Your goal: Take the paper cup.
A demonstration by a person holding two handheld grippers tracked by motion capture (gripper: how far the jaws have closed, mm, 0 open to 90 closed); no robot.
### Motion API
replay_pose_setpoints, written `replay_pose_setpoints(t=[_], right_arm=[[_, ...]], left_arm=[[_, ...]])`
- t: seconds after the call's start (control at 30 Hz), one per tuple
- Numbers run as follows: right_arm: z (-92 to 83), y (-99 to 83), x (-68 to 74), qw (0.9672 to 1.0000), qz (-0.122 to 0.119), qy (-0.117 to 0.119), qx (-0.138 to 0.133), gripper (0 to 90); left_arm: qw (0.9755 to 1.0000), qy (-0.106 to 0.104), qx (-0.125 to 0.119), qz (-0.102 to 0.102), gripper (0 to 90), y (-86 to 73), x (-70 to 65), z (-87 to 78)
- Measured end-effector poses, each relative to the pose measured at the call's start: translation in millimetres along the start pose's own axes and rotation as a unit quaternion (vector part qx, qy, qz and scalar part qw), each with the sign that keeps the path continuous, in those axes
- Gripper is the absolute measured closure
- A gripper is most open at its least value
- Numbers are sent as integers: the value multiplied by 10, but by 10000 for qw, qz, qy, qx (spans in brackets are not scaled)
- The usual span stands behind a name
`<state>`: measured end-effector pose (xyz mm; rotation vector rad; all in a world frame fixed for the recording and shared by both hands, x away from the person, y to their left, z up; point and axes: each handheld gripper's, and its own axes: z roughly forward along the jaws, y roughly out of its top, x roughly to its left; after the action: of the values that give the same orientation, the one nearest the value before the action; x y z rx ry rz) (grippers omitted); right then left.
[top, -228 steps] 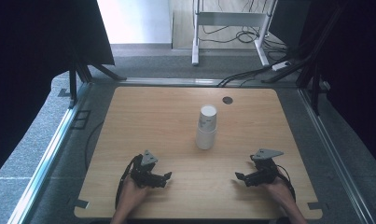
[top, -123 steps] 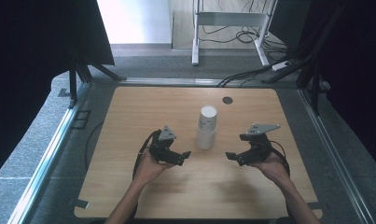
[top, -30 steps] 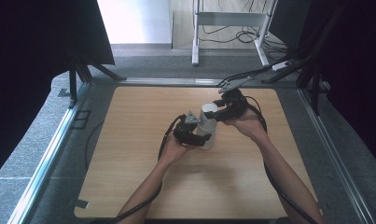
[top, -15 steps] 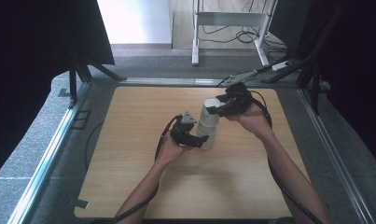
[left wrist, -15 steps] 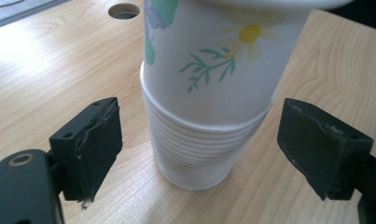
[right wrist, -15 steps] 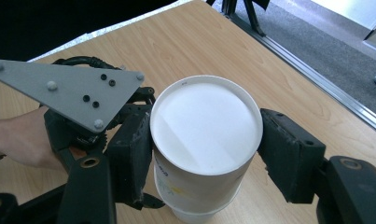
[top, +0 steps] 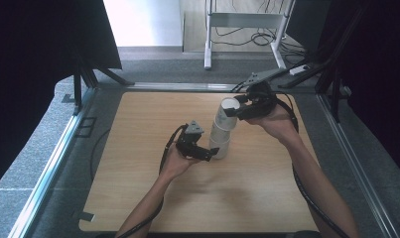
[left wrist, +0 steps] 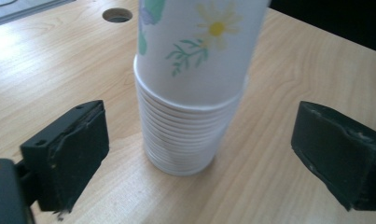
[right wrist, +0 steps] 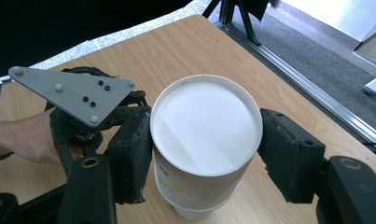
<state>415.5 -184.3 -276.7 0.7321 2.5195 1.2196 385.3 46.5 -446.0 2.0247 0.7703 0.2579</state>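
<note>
Your left gripper (left wrist: 195,154) has just been opening, jaws wide and off the cup stack (left wrist: 185,140) at table centre, while at 1 o'clock your right gripper (right wrist: 204,154) clamps the top cup (right wrist: 206,128), half-lifted, separation unfinished.

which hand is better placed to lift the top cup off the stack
Right. The right hand-held gripper is shut on the top cup. The left hand-held gripper stands open around the stack, touching nothing.
</note>
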Motion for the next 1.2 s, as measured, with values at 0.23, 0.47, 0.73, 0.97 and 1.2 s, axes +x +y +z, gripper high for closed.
replay_pose_setpoints(t=[0.23,0.47,0.73,0.97,1.2], right_arm=[[-173,-38,54,10000,-48,60,-43,376],[-295,-168,139,9998,-105,104,-134,377],[-357,-319,260,9997,-123,155,-136,377],[-267,-474,441,9992,-200,349,-61,377],[-129,-634,546,9985,-202,513,-38,377]], left_arm=[[9998,-128,-159,-32,7,-31,-70,-132],[9997,-104,-128,161,0,-124,-189,-165],[9990,-273,-203,281,0,-210,-325,-228],[9981,-387,-193,443,1,-293,-441,-289],[9972,-451,-163,579,2,-360,-532,-317]])
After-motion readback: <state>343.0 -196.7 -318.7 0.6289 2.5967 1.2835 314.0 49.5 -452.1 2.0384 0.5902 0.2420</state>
